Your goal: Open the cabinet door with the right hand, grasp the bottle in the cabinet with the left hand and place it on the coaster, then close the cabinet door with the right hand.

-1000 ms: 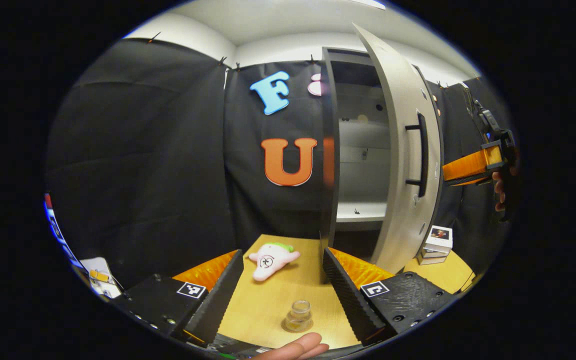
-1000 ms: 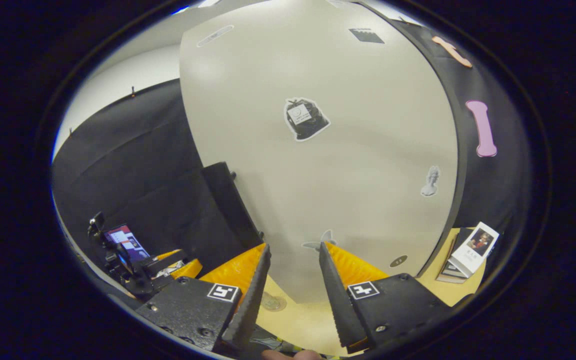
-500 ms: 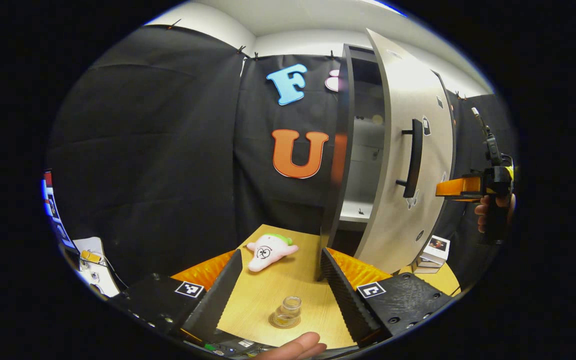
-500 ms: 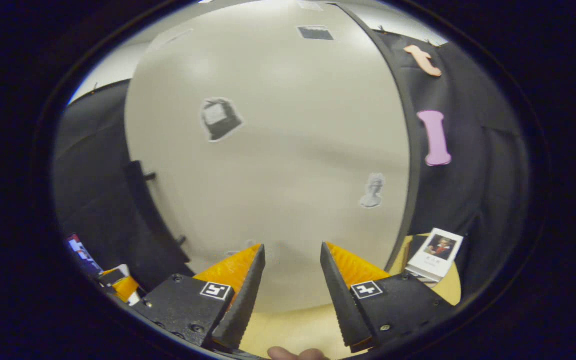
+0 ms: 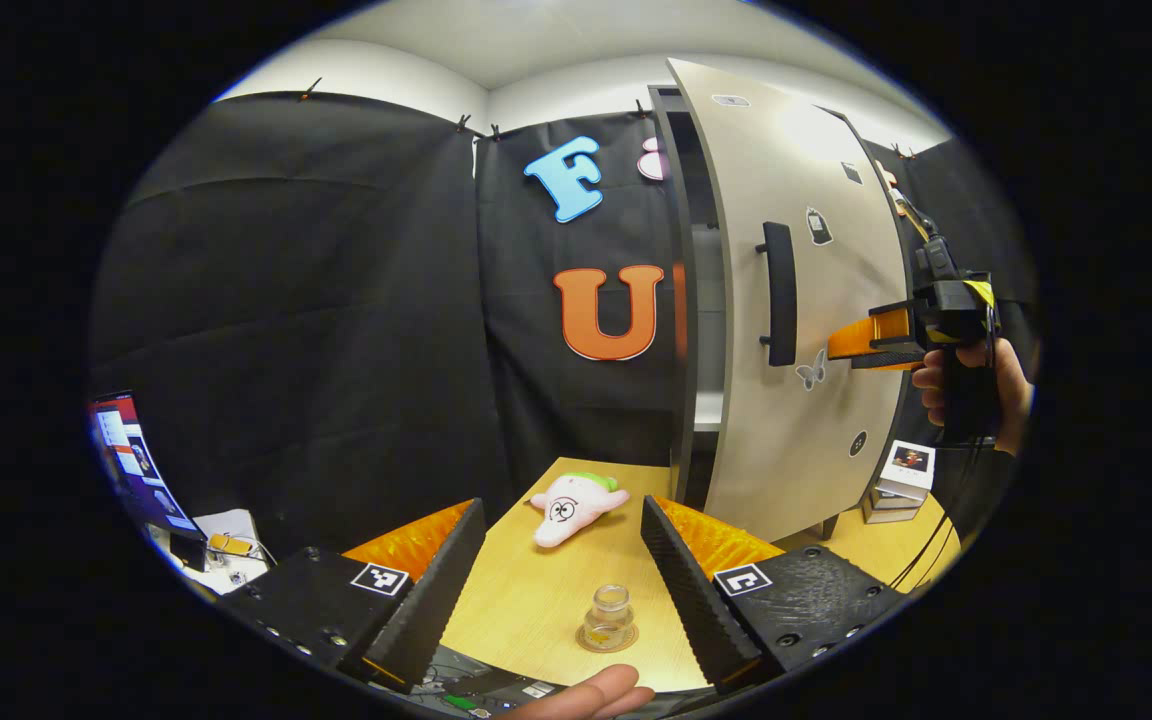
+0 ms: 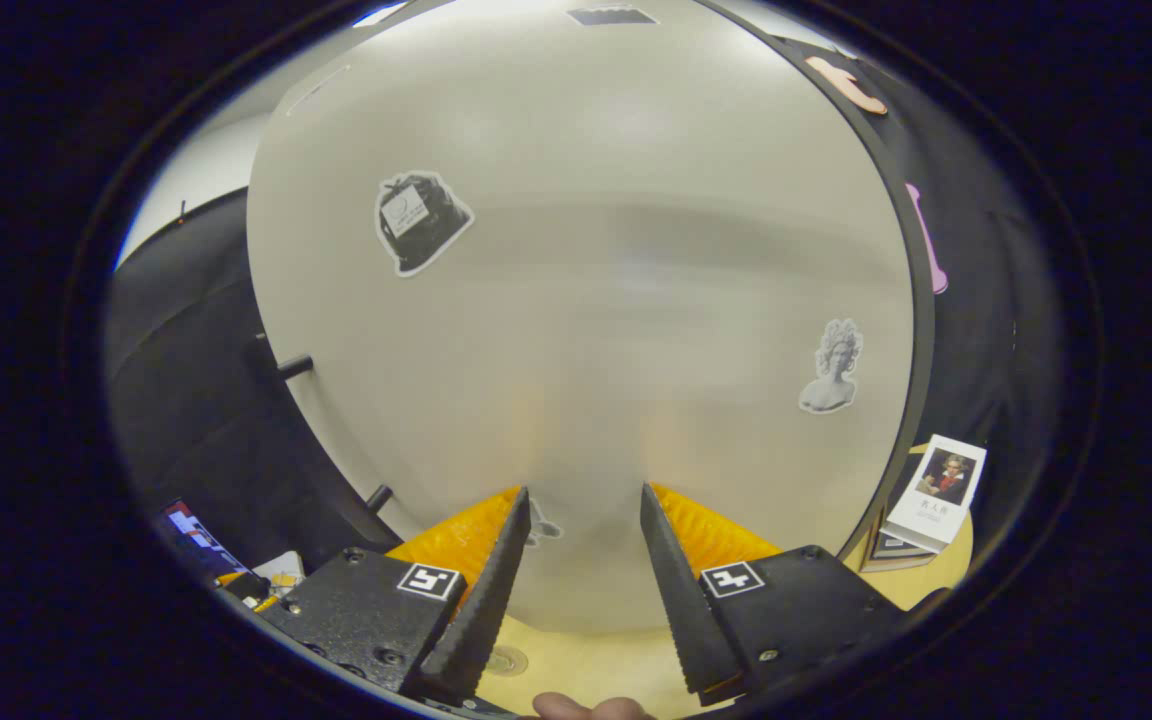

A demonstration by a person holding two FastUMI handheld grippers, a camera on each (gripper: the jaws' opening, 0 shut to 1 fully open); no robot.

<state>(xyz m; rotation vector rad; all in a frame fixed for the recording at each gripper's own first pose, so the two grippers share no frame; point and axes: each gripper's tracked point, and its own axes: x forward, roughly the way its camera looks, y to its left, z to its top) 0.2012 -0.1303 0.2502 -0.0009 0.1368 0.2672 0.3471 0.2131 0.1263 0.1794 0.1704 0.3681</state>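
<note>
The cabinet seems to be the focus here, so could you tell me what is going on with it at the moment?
A person is pushing the cabinet door toward closed with the right gripper, whose open fingers point at the door's front. A narrow gap remains at the handle side. The bottle already stands on the coaster on the table, between the open fingers of the left gripper.

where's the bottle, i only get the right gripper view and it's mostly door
Observer: In the left gripper view the bottle stands upright on the coaster, on the table.
Operator: is the left one holding it
Observer: No, the left gripper is open, with the bottle free between its fingers.
Operator: door shut yet
Observer: Not yet. The cabinet door is ajar, with a gap along its handle edge.
</note>
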